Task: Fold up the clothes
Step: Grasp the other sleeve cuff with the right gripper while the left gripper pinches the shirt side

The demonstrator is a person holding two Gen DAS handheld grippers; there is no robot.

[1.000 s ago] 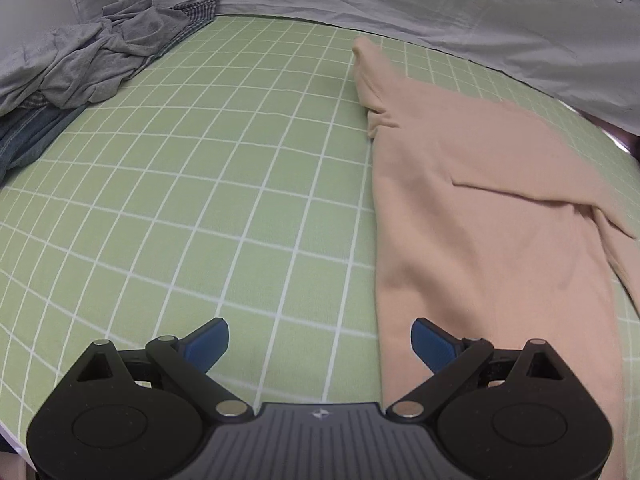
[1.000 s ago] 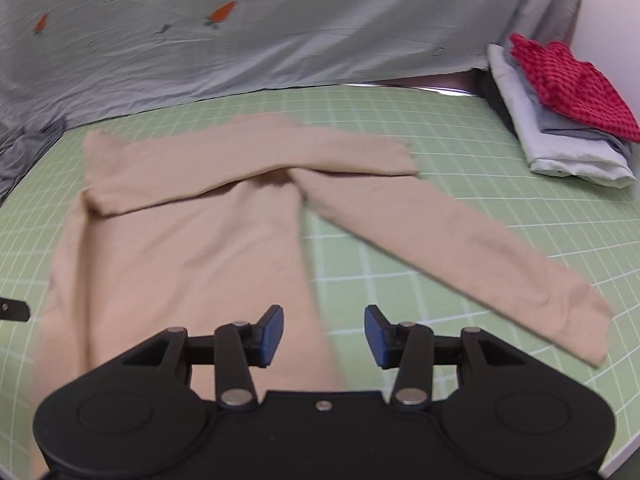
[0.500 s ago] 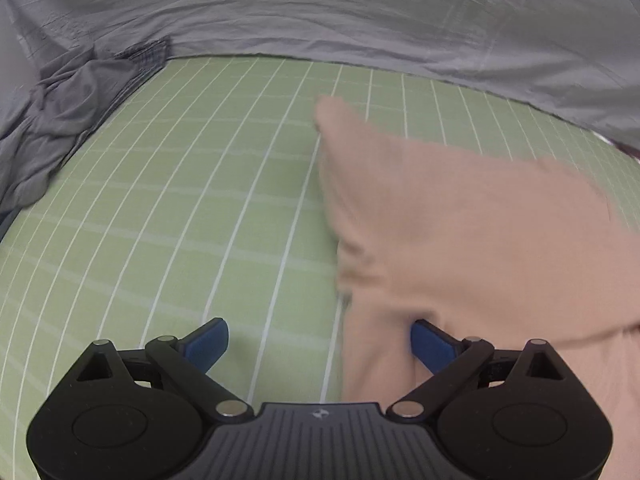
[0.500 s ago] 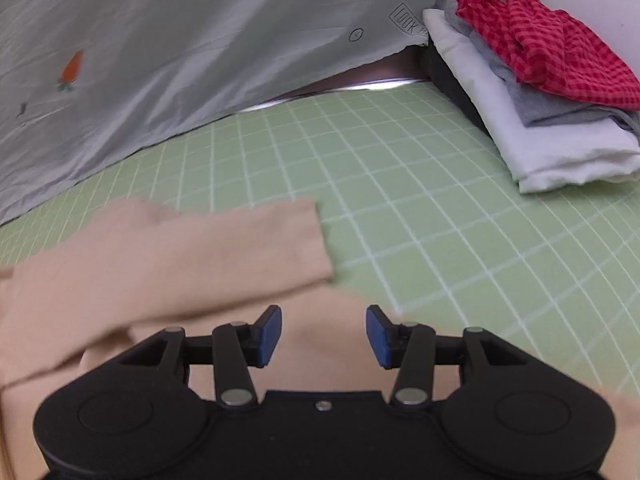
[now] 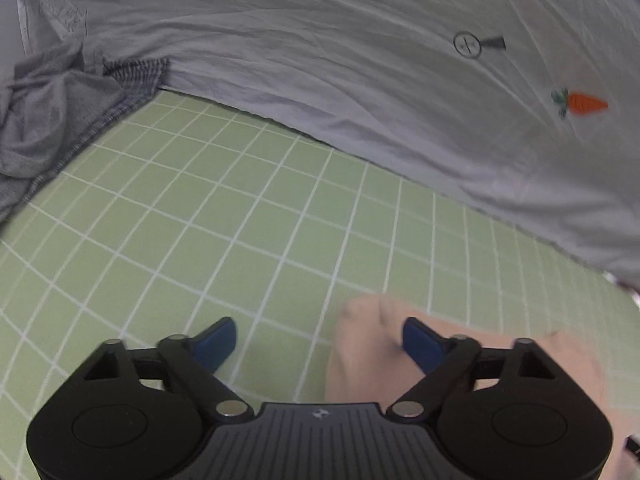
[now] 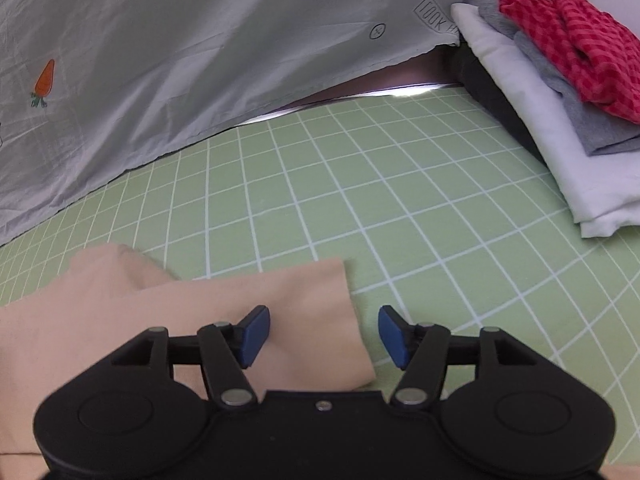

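2 grippers, left (image 5: 318,342) and right (image 6: 324,336), hover with fingers apart over the near-lying peach top (image 6: 224,312) on the green gridded surface (image 6: 360,200), apparently poised to pinch its edges for a fold.

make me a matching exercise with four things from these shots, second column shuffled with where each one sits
Things:
1. peach top
2. red checked cloth
3. crumpled grey clothes
4. carrot print

Places:
A. on the hanging grey sheet
B. top of the folded stack at the right
C. heaped at the mat's far left edge
D. flat on the green mat by both grippers

Pairs: 1-D, 2-B, 3-C, 4-A
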